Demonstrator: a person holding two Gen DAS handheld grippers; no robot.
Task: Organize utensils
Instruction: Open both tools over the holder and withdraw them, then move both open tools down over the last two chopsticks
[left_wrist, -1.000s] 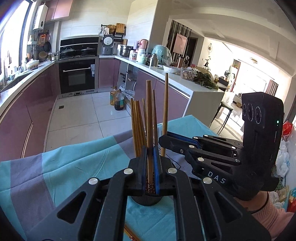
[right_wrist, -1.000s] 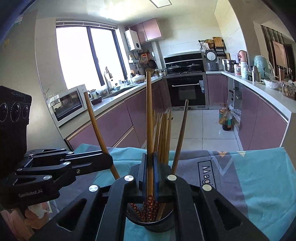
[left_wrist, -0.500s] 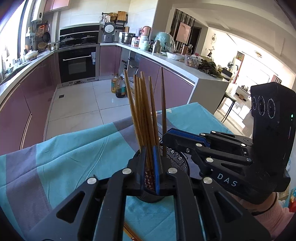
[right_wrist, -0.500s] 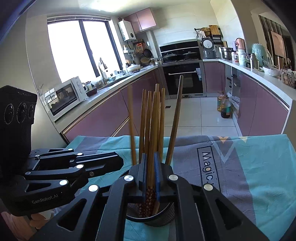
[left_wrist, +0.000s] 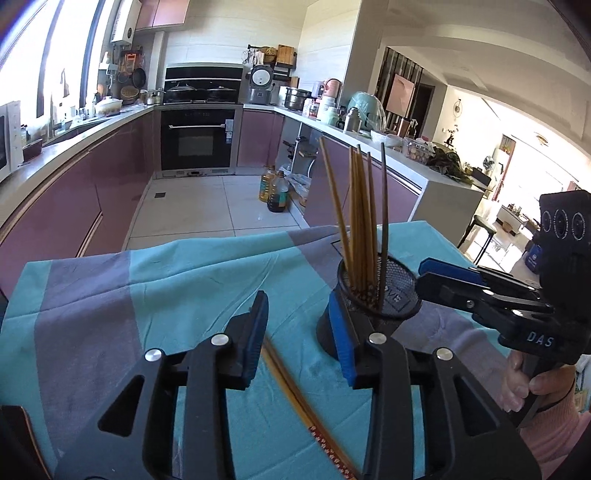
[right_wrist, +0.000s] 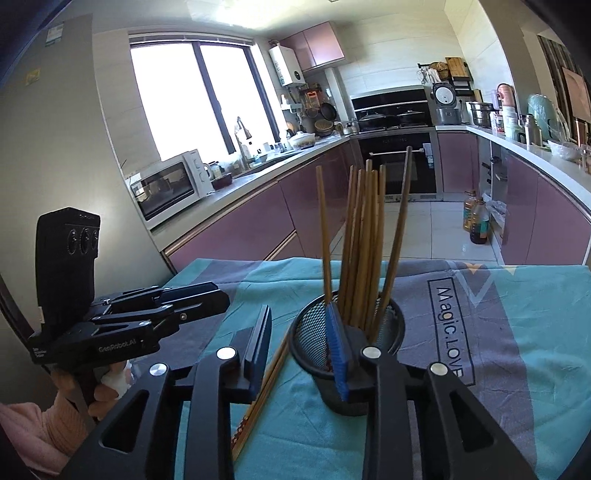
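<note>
A black mesh holder stands on the cloth-covered table and holds several wooden chopsticks upright. Two more chopsticks lie flat on the cloth beside the holder. My left gripper is open and empty, its right finger in front of the holder's left side. My right gripper is open and empty, its right finger in front of the holder. Each gripper shows in the other's view, the right and the left.
The table carries a teal and grey cloth with printed lettering. Beyond its far edge is a kitchen floor with oil bottles, purple cabinets, an oven and a microwave on the counter.
Both grippers were shut on chopsticks held upright in the holder. Both have now opened, let the chopsticks go into the holder, and drawn back slightly.
</note>
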